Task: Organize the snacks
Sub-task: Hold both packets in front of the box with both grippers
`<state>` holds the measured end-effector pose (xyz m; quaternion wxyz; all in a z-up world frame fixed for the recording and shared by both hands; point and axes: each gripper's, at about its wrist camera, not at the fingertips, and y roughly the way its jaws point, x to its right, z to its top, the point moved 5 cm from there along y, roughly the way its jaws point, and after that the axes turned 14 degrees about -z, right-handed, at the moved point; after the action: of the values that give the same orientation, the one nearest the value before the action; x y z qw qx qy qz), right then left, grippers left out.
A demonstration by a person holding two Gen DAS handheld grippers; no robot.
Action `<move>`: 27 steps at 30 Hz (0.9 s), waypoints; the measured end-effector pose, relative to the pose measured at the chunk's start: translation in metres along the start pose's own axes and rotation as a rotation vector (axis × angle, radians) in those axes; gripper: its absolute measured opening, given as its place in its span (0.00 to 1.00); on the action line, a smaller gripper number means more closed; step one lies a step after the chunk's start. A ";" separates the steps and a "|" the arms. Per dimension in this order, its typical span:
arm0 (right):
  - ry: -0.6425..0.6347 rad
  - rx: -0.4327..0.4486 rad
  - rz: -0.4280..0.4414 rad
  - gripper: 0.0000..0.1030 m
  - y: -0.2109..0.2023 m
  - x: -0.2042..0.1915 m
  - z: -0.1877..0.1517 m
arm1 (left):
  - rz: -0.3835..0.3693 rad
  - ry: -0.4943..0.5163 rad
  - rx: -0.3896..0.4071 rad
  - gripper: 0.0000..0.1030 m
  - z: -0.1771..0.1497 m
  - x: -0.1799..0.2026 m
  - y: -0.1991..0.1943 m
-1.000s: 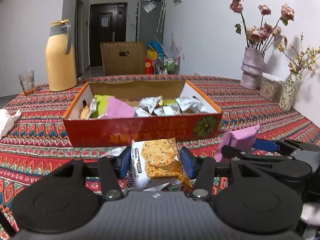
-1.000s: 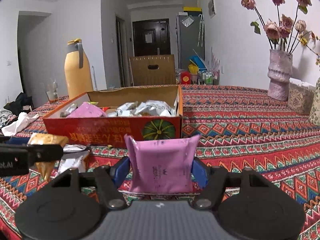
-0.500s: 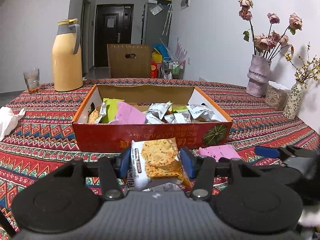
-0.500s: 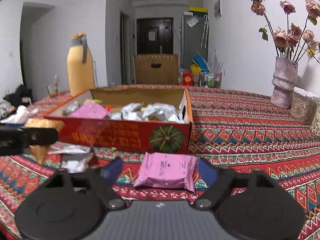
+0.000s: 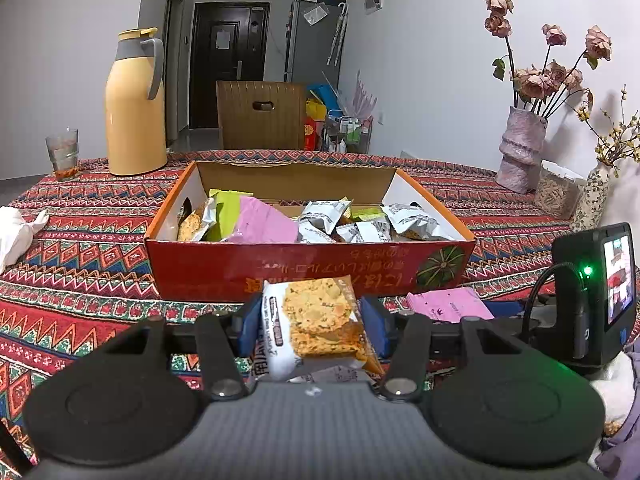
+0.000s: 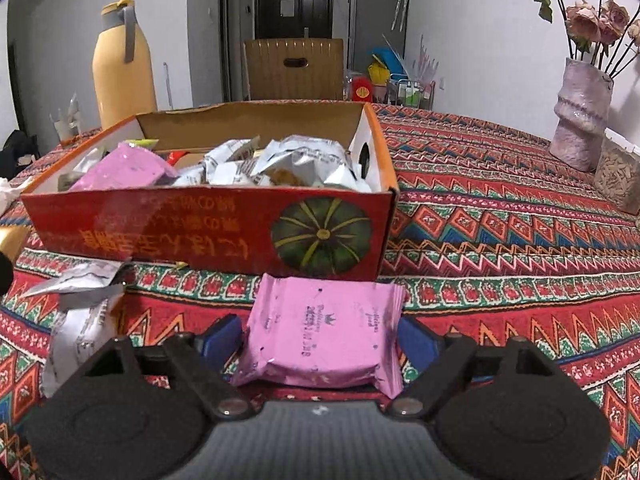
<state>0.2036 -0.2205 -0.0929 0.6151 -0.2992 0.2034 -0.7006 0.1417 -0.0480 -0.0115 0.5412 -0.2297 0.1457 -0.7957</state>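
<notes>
Right gripper (image 6: 320, 338): jaws closing, blue pads not yet pressing; a second ago they clamped the pink snack packet (image 6: 320, 340) upright, off the cloth. Packet now lies flat on the patterned tablecloth (image 6: 500, 240), between the two pads, small gaps either side, just in front of the red cardboard box (image 6: 208, 232). Half a second ago the same packet lay further ahead of the pads; it now sits right between them.

Left gripper (image 5: 312, 322): unchanged over the second, narrow, blue pads pressing both sides of the cracker packet (image 5: 316, 324), held upright just in front of the box's front wall. Box appears nearer and lower in the left wrist view than a second ago.

Box, open-topped, red front with pumpkin print (image 6: 320, 236), sits mid-cloth. Contents: pink packet (image 5: 260, 224) leaning left of centre, green packet (image 5: 226, 210) beside it, a cracker packet (image 5: 192, 222) at the left end, several silver-white wrappers (image 5: 360, 226) filling the right half.

Outside the box, on the cloth at its front-left corner: crumpled silver wrappers (image 6: 80, 312). Behind the box to the left: yellow thermos jug (image 5: 134, 104), drinking glass (image 5: 62, 152) further left. Behind the box to the right: vase of dried roses (image 5: 520, 148).
</notes>
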 end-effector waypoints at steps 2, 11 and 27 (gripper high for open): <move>0.009 -0.004 0.002 0.81 0.001 0.001 0.000 | -0.002 -0.003 -0.002 0.52 -0.001 -0.001 0.001; 0.014 0.007 0.018 0.67 -0.002 0.001 0.000 | -0.005 -0.012 -0.005 0.52 -0.003 -0.004 0.003; 0.021 0.050 0.032 0.63 -0.024 0.007 -0.011 | 0.001 -0.023 -0.006 0.52 -0.006 -0.012 0.002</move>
<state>0.1777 -0.2247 -0.0840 0.6315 -0.2730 0.1968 -0.6985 0.1442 -0.0379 -0.0204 0.5426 -0.2403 0.1421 -0.7923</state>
